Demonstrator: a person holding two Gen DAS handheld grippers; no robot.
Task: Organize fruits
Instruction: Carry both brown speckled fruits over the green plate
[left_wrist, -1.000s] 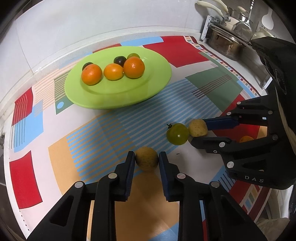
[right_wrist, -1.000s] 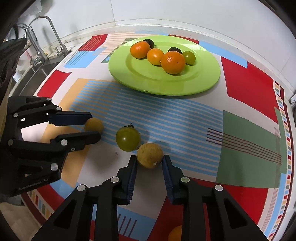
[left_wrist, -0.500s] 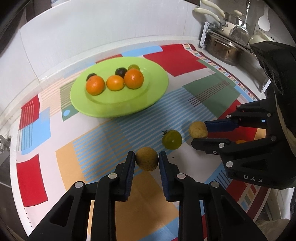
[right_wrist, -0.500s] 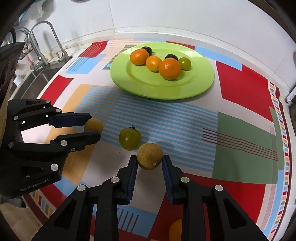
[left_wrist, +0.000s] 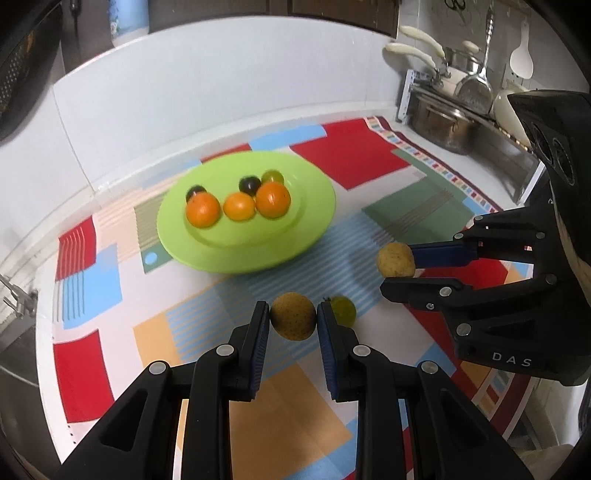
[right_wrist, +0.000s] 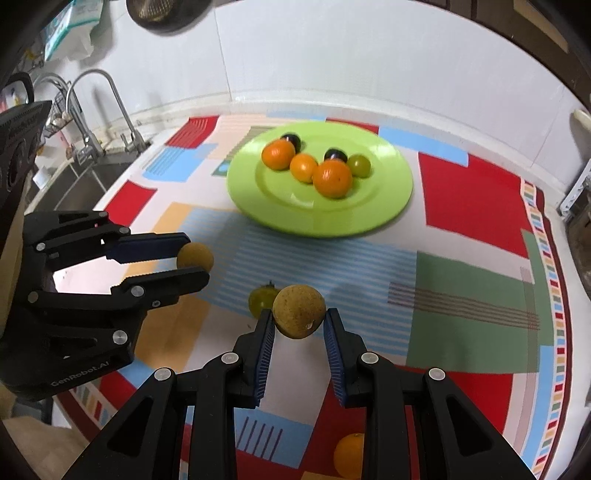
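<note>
The tan fruit (left_wrist: 293, 316) sits low in the middle of your left wrist view, pinched between the left gripper (left_wrist: 291, 322) pads; a second tan fruit (right_wrist: 299, 311) sits the same way in the right gripper (right_wrist: 298, 326). Both look small, light, round and firm-skinned, so they would likely roll out if the squeeze strays from the widest part. The green plate (right_wrist: 384, 210) lies in the upper middle, holding 6 fruits. A green tomato (right_wrist: 260, 300) rests on the cloth (right_wrist: 472, 195) just behind your right catch.

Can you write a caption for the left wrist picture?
Left gripper holds a brown fruit before the green plate.
</note>
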